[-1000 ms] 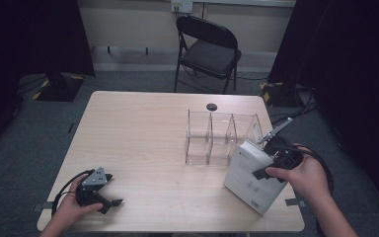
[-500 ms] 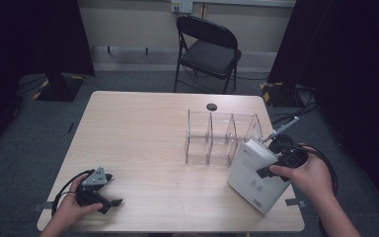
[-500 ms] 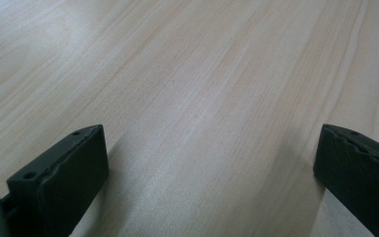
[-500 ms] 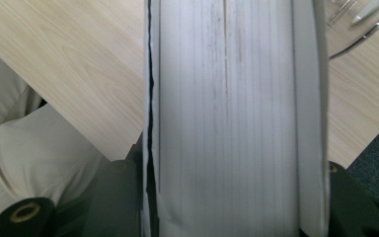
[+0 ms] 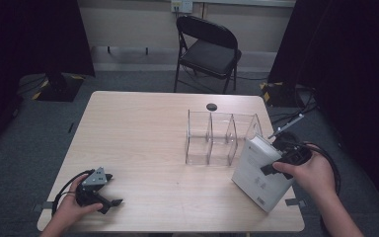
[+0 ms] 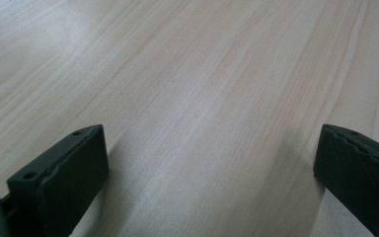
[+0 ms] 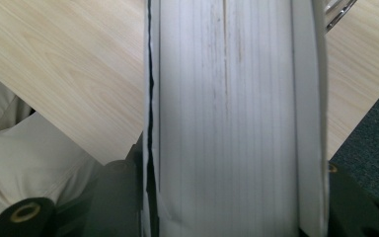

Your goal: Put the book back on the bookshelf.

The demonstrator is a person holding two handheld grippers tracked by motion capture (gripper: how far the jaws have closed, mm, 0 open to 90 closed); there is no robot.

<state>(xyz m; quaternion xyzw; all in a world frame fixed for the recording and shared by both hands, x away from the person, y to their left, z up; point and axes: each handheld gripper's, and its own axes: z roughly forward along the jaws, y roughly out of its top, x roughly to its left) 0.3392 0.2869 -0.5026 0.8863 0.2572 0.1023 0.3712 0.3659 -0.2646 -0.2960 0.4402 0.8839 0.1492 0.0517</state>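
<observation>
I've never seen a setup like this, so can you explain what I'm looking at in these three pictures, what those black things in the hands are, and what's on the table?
A person sits at a wooden table with a hand-held two-jaw gripper in each hand; no robot arm is involved. The high view comes from a fixed camera above, looking down and forward. The other two pictures come from small cameras riding on each gripper, looking along its black jaws.

The left gripper rests low at the table's near left corner, jaws wide apart with bare wood between them. The right gripper is clamped on a thick white book, held tilted at the table's right side; the right gripper view shows its page edges close up. A clear plastic divider rack stands beside the book. A folding chair stands beyond the table.
</observation>
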